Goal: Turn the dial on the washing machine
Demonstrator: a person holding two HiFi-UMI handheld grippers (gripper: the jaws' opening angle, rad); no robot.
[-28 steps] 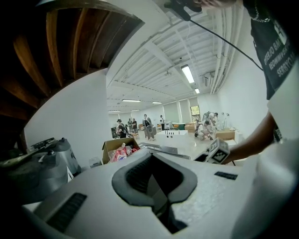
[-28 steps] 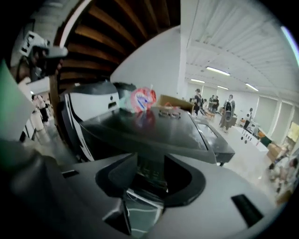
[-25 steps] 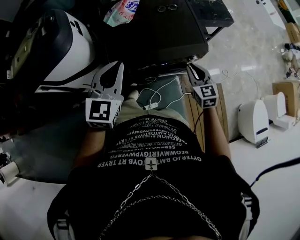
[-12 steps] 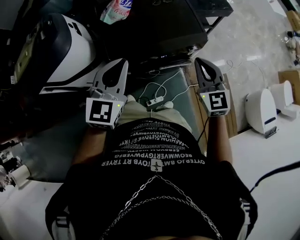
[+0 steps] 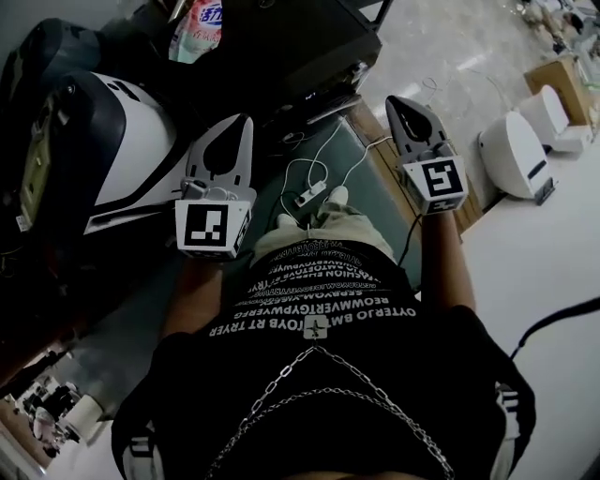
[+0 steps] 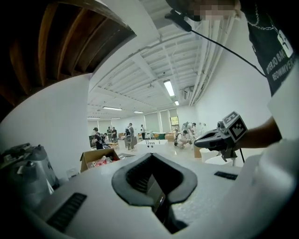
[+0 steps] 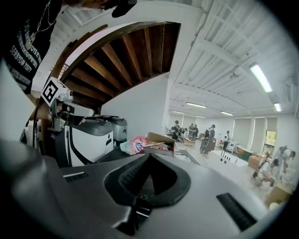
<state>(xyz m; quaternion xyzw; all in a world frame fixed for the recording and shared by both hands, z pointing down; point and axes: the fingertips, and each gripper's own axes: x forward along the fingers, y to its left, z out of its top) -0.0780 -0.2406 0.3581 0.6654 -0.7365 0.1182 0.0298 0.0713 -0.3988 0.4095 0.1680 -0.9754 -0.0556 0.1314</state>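
Note:
The washing machine [image 5: 122,141], white with dark panels, stands at the left in the head view. It shows again in the right gripper view [image 7: 88,140]. I cannot make out its dial in any view. My left gripper [image 5: 245,122] is held up in front of the person's chest, beside the machine and not touching it. It is shut and holds nothing [image 6: 152,156]. My right gripper [image 5: 394,101] is raised at the right, away from the machine, and is also shut and holds nothing [image 7: 150,156]. The two grippers are level with each other and apart.
A dark cabinet [image 5: 281,47] stands ahead, with a pink detergent bag [image 5: 197,19] at its left corner. A white power strip [image 5: 309,195] with cables lies on the floor between the grippers. White appliances [image 5: 514,155] and a cardboard box [image 5: 553,75] sit at the right.
Both grippers have drawn back from the dark cabinet and spread slightly. The right gripper's jaws have closed. The head view has swung, so the washing machine shows more fully at the left.

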